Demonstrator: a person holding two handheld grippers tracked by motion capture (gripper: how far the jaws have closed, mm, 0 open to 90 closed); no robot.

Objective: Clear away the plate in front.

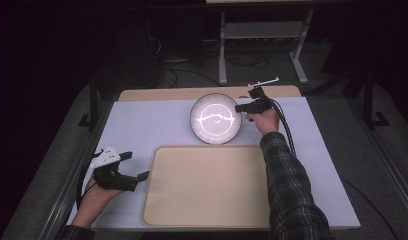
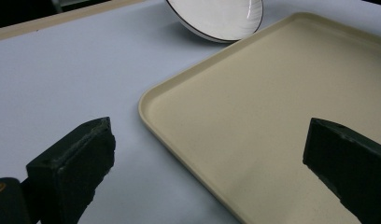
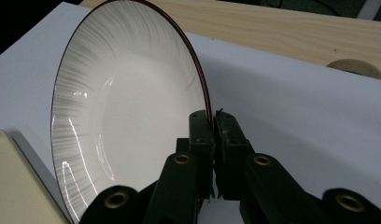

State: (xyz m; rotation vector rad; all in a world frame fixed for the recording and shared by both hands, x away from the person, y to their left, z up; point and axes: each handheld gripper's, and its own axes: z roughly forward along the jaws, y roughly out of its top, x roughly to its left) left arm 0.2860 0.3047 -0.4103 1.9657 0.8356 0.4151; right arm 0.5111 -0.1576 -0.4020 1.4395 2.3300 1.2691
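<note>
Right, my right claw [image 3: 212, 128] is pinching the plate [image 1: 215, 118] by its right rim, tilting it; the tray [image 1: 207, 185] is lying just nearer, my left claw [image 1: 128, 172] gaping wide beside its left edge.

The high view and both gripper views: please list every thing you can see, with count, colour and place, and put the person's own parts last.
plate: one, white with a dark rim, far centre of the table, its right edge gripped.
tray: one, beige, bare, near centre, just before the plate.
table cover: one, pale white-blue, over the wooden table.
metal frame: one, grey, on the floor beyond the table.
left tongs: one, black, open, beside the tray's left edge.
right tongs: one, black, shut on the plate's rim.
hands: two; left bare, right with a plaid sleeve.
</note>
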